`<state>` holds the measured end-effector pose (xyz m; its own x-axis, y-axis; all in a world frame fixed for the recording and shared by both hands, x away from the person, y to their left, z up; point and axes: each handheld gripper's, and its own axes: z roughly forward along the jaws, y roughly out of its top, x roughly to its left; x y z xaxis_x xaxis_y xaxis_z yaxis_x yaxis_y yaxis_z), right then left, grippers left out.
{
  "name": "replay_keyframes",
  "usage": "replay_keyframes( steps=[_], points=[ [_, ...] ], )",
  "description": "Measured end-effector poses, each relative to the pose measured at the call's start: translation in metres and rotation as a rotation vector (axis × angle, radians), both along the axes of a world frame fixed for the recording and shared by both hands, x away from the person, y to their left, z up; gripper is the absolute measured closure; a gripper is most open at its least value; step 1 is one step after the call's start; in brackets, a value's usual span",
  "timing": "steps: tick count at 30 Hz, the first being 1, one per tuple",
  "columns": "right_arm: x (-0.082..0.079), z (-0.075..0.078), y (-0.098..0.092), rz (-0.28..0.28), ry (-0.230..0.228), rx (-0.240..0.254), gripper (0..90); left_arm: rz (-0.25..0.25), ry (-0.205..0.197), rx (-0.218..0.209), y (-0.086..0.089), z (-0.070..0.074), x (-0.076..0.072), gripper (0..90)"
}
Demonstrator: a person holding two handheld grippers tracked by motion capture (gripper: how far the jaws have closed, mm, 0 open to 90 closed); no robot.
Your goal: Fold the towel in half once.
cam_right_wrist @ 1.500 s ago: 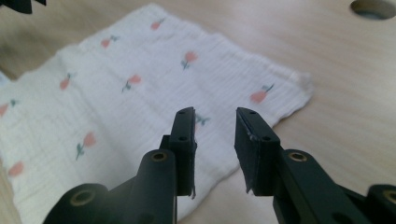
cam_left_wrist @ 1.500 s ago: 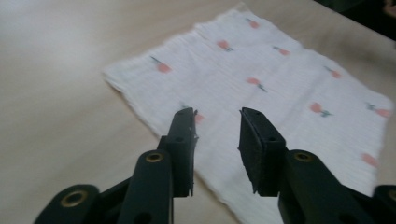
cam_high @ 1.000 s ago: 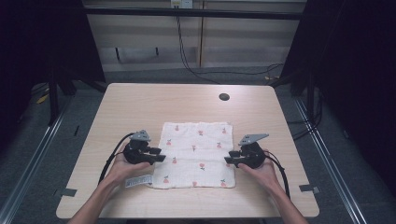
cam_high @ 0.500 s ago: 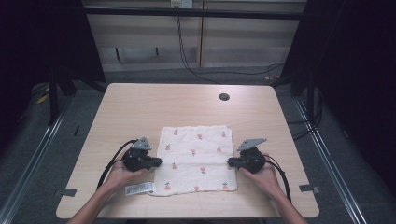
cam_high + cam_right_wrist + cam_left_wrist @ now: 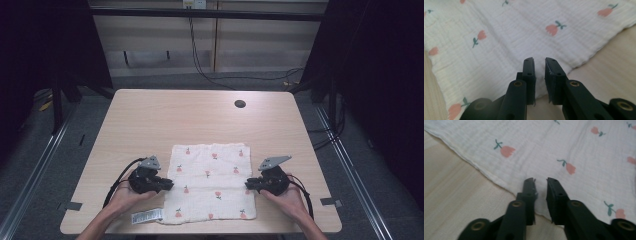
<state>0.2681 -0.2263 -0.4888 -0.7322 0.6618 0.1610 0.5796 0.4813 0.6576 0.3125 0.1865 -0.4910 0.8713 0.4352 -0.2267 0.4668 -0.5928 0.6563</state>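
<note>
Two tongs, left [image 5: 167, 185] and right [image 5: 247, 185], each slightly parted, empty, flanking one tulip-print cloth [image 5: 210, 180]

**Both tools low, jaws slightly apart**

L hand [image 5: 126, 196] wrapped round L tool [image 5: 167, 186], forearm entering from bottom-left edge, angled up & inward. Tool pointed toward centre, grey plate on top, cable looping back along wrist. In left gripper view, jaws parted by narrow gap, nothing between, tips angled down.

R hand [image 5: 286, 197] mirrors it: forearm from bottom-right, R tool [image 5: 248, 184] aimed inward, facing L tool across the gap. Grey plate tilted up, cable trailing past wrist. In right gripper view, jaws likewise narrowly parted, nothing pinched. Both tools at roughly same height, well apart.
</note>
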Motion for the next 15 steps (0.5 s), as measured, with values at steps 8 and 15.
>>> replay_keyframes(
  steps=[8,15],
  points=[
    [0.033,0.019,-0.019,-0.089,-0.073,0.037,69.8,0.1,-0.002,-0.062,0.01,0.008,0.028,60.9],
    [0.077,0.012,-0.022,-0.151,-0.087,0.04,66.1,0.133,-0.025,-0.073,0.008,0.013,0.047,54.1]
  ],
)
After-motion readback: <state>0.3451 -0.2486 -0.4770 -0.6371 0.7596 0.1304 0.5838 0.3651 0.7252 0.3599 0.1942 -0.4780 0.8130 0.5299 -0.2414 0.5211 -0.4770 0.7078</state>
